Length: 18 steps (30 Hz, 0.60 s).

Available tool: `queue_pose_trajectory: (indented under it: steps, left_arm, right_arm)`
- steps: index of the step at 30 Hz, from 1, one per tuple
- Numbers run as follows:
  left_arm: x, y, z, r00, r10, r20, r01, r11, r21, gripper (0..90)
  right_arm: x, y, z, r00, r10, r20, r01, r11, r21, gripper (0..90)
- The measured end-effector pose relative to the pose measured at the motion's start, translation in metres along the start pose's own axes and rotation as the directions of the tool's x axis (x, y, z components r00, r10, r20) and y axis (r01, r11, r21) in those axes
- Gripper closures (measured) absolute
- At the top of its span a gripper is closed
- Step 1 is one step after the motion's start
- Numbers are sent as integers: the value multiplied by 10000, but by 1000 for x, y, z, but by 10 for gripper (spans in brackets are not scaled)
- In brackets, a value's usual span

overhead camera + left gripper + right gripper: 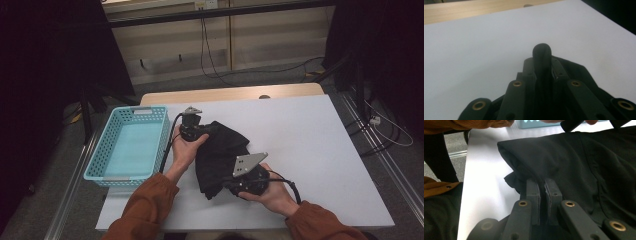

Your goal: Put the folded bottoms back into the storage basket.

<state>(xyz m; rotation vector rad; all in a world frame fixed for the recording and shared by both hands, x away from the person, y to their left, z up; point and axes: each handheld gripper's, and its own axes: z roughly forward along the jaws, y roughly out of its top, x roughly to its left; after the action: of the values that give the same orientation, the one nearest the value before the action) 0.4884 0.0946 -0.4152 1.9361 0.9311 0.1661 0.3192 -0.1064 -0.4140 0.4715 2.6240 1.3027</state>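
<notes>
1. I had the black garment [220, 155] lying crumpled in the middle of the white table [320, 150], just right of the turquoise basket [131, 146], which stood open at the table's left edge.
2. My left tool [196, 131] sat at the garment's far-left corner. In the left gripper view its jaws were pressed together with a fold of black cloth [542, 53] bulging up between them, so I judged it clamped on the garment.
3. My right tool [239, 184] was at the garment's near edge. In the right gripper view the jaws stood almost together on a hem of the garment [564, 162], with only a thin slit between the pads, so I judged it gripping the cloth too.
4. I read the step in hand as the grasp before a fold or a lift: both corners were pinched, but the garment rested bunched on the table.
5. The next move, as I saw it, called for raising both tools together and drawing them apart to pull the cloth taut, then either folding it over or carrying it left toward the basket.
6. The risk I judged was the thin hem slipping from the right tool once the weight came on.
</notes>
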Motion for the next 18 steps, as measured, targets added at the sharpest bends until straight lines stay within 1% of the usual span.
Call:
queue_pose_trajectory:
  steps: [1, 3, 5, 6, 9, 13, 14, 16, 18]
  left_arm:
    - [0, 0, 0, 10000, 0, 0, 0, 10000, 0, 779]
    - [1, 6, -4, 10000, -7, 74, 8, 9999, -126, 779]
    - [1, 7, -6, 9999, 10, 104, -8, 9999, -157, 779]
    - [2, 10, -9, 9999, 73, 91, -71, 9997, -244, 779]
    - [3, 13, -12, 9999, 48, 153, -43, 9994, -329, 780]
    - [7, 18, -17, 9998, 97, 163, -90, 9990, -437, 780]
    - [9, 20, -18, 9997, 170, 162, -161, 9983, -551, 781]
    - [10, 20, -19, 9996, 243, 142, -236, 9985, -490, 781]
    - [13, 21, -20, 9997, 212, 116, -206, 9985, -499, 781]
  right_arm:
    - [0, 0, 0, 10000, 0, 0, 0, 10000, 0, 844]
    - [-1, 3, 0, 10000, -46, -45, 46, 10000, -75, 844]
    - [-2, 4, 1, 10000, -18, -56, 17, 9999, -110, 844]
    - [-3, 6, 1, 9999, 18, -103, -20, 9999, -170, 845]
    - [-5, 8, 2, 9999, 33, -147, -37, 9997, -256, 845]
    - [-6, 13, 5, 9999, 15, -126, -19, 9994, -357, 845]
    - [-7, 16, 5, 10000, -1, -100, -3, 9992, -407, 845]
    - [-8, 17, 5, 9999, -5, -101, 1, 9990, -437, 845]
    - [-10, 20, 7, 10000, 17, -61, -20, 9987, -507, 845]
